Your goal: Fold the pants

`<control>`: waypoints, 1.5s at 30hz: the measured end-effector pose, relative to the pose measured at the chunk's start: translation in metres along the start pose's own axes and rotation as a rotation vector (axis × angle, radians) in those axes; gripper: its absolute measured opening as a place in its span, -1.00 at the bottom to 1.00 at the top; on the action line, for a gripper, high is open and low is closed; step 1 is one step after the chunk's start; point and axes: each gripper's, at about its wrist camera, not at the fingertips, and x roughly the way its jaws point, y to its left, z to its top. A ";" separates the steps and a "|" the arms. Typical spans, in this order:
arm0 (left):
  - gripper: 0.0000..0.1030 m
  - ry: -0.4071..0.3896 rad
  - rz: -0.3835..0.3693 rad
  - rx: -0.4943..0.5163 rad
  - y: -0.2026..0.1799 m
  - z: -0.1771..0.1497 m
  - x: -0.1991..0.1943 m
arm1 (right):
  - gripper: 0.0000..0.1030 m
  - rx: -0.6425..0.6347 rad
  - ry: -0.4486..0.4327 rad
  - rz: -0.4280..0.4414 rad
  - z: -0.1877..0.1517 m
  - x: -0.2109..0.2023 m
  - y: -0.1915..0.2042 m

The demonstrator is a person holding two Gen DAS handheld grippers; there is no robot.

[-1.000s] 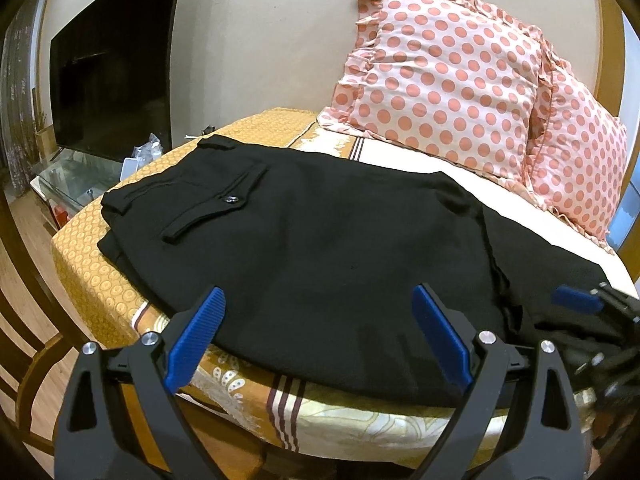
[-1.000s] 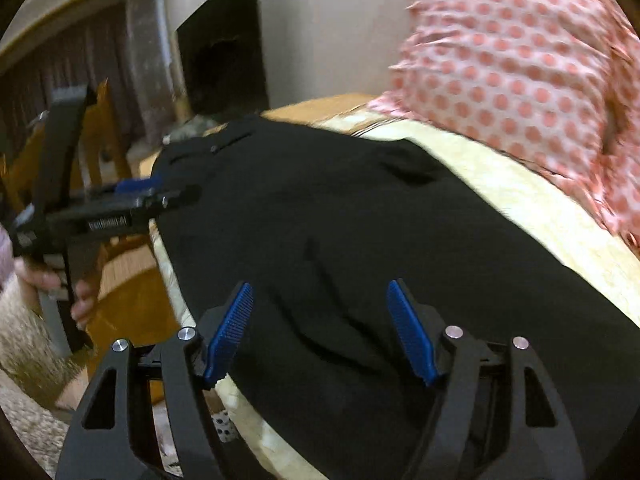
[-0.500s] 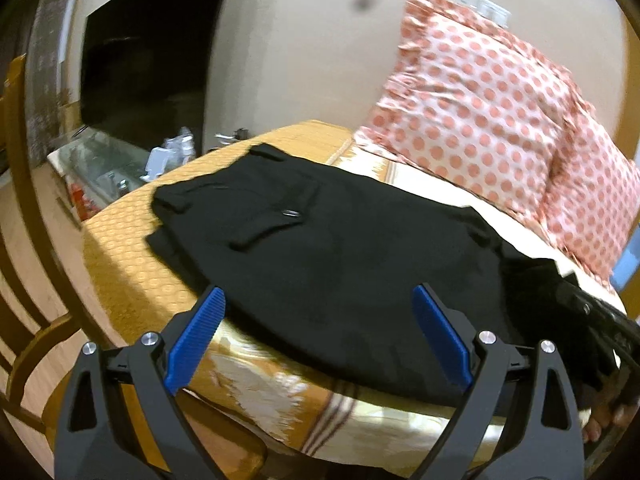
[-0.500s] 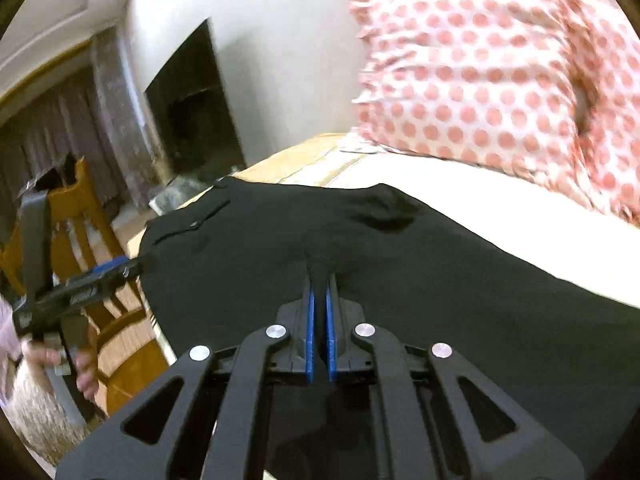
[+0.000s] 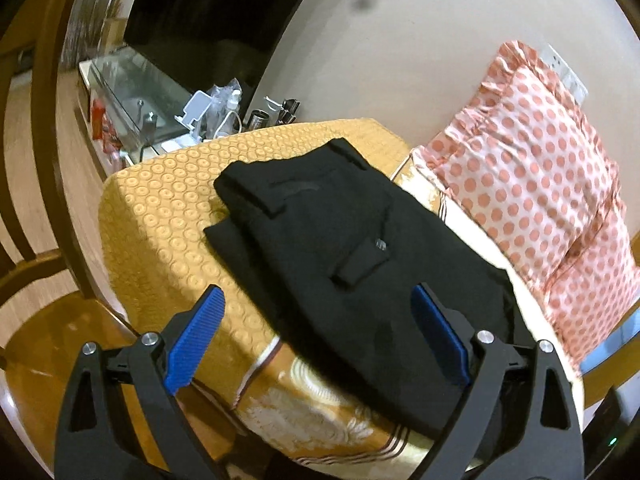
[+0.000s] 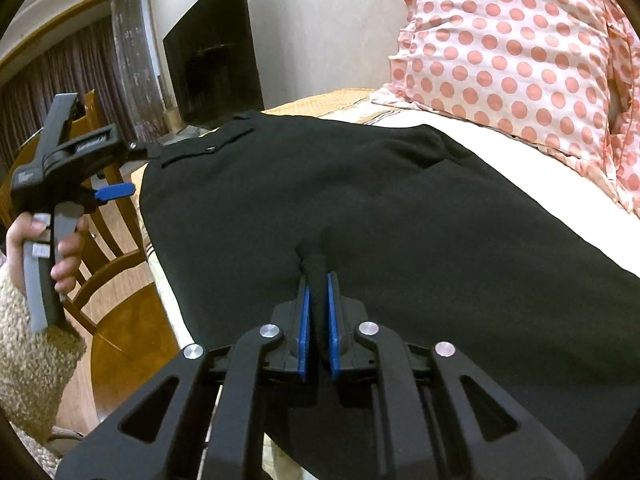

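The black pants (image 6: 380, 200) lay spread flat across the bed (image 5: 160, 216), waistband and buttoned back pocket (image 5: 362, 258) toward the far corner, the legs running back toward the right gripper (image 6: 318, 320). That gripper's blue fingers (image 6: 304, 328) were pressed in on a raised ridge of the dark cloth, pinching a fold that stood up between them just ahead of the tips. The left gripper (image 5: 316, 336) hung off the near edge of the bed with its fingers (image 5: 196, 336) spread wide and nothing between them; the pants lay beyond and between the tips, not touched. In the right wrist view the left gripper (image 6: 116, 192) showed well off to the left of the pinching fingers, held by a hand (image 6: 40, 240) beside the pants' waist end. To the right of both pairs of fingers leaned the pink polka-dot pillows (image 6: 520, 48) against the wall. Left of the fingers stood a wooden chair (image 6: 116, 264), and farther off a dark television (image 6: 216, 64).
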 end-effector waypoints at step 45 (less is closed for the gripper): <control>-0.78 -0.143 -0.220 0.672 -0.290 -0.050 -0.050 | 0.36 0.446 -0.267 -0.214 -0.080 -0.163 -0.140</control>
